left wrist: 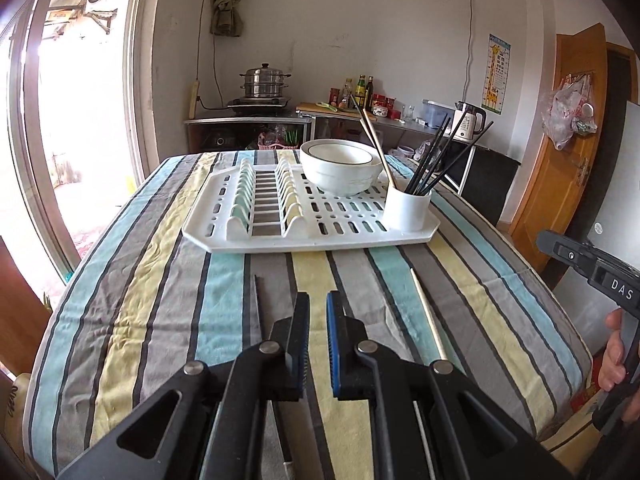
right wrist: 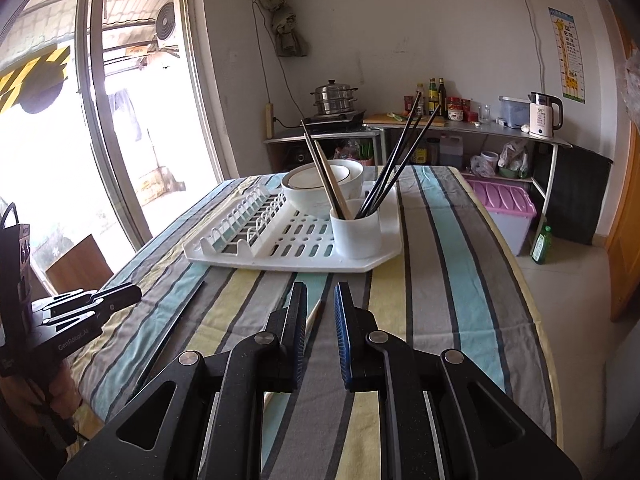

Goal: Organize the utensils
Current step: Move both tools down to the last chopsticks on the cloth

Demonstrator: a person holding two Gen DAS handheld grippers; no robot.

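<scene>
Left wrist view shows the desk (left wrist: 132,280), covered by a striped cloth of blue, yellow and grey, filling most of the frame. At 12 o'clock on it sits a white dish rack (left wrist: 304,216), flat on the cloth. Stacked white bowls (left wrist: 340,164) stand at the rack's far side, and a white utensil cup (left wrist: 407,207) stands at the rack's 3 o'clock corner, just beside the bowls. Black chopsticks (left wrist: 444,156) lean out of the cup toward 1 o'clock, and a wooden pair (left wrist: 378,148) leans toward 11 o'clock across the bowls.

Two loose sticks lie on the cloth nearer the cameras, well apart from the rack. A pale chopstick (left wrist: 426,312) lies at 4 o'clock of the left gripper (left wrist: 318,308). A dark chopstick (left wrist: 259,304) lies at 9 o'clock of it, running under the left jaw. The left gripper's jaws stand a narrow gap apart with only cloth showing between them.

From the right wrist view, the right gripper (right wrist: 320,300) hangs over the cloth at 6 o'clock of the rack, its jaws slightly apart and holding nothing; the pale stick's tip shows beside the left jaw. A person's hand (left wrist: 618,356) grips its handle at 3 o'clock in the left view.
</scene>
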